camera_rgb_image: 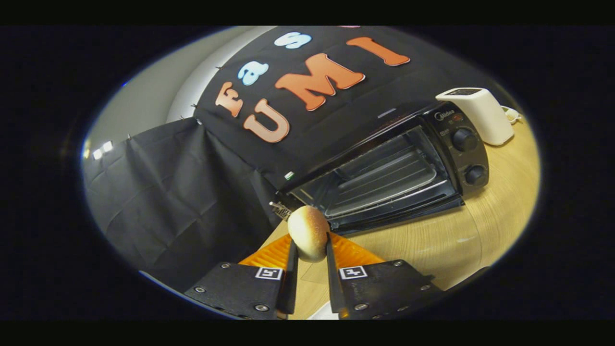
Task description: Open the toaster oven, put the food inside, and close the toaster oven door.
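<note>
Wooden tabletop [447, 240] inside a booth, black cloth wall [182, 192] behind; landmark = toaster oven [384, 173], which stands on the table w/ its back to the cloth.

Gripper state: my gripper [310, 245] is closed on the bread roll [308, 231], one finger pressing each side; the roll is held clear of the table, just in front of the oven's near front corner, not yet inside.

Progress (judged from how things lie): step 1 looks done, since the oven door [408, 214] is down and lies flat on the table in front of the cavity, w/ the wire rack [384, 180] exposed inside. Step 2 is partway: food is gripped and near the opening, but the rack is bare. Step 3, shutting the door, is not yet begun. So approx. a third to a half of the task is complete, in my estimate.

Counts: 1 toaster oven; 1 bread roll; 1 wire rack; 2 control knobs [465, 139] on the oven's front panel, one above the other; 1 white appliance [480, 115] beside the oven on its knob side, prob. a slot toaster; 1 gripper, 2 fingers.
</note>
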### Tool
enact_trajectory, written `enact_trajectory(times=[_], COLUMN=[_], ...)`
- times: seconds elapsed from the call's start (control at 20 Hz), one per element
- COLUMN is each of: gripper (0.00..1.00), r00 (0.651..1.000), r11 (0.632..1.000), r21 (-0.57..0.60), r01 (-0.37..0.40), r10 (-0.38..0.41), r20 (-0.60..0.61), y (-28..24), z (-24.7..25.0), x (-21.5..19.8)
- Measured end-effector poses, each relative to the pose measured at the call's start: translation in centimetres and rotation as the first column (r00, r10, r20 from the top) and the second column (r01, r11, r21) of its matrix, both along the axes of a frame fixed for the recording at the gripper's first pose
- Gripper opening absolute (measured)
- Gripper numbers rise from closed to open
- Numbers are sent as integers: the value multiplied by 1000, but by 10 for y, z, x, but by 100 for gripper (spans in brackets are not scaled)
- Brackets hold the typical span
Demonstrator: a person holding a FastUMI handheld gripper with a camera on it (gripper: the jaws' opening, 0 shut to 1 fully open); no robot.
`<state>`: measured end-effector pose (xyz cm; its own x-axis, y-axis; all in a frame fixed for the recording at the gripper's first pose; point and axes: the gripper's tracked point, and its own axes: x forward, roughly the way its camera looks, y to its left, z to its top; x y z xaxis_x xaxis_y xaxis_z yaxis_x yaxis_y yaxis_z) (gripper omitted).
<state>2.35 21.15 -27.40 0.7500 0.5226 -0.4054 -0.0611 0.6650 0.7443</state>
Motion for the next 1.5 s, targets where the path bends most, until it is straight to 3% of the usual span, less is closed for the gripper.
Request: enact_trajectory(times=[0.4, 0.9, 1.05, 1.15, 1.3, 1.5], gripper=[28, 28, 29, 36, 60, 71], r00=[989, 973, 973, 972, 973, 979], r11=[989, 980, 974, 965, 943, 915], r21=[84, -8, -68, -147, -253, -351], r01=[119, 200, 216, 219, 215, 197], r10=[-110, -199, -220, -229, -230, -203], r20=[-97, -113, -69, -55, -29, 20], y=[-8, -19, -23, -30, -44, -55], z=[-26, -57, -60, -64, -65, -52], x=[63, 105, 111, 108, 104, 90])
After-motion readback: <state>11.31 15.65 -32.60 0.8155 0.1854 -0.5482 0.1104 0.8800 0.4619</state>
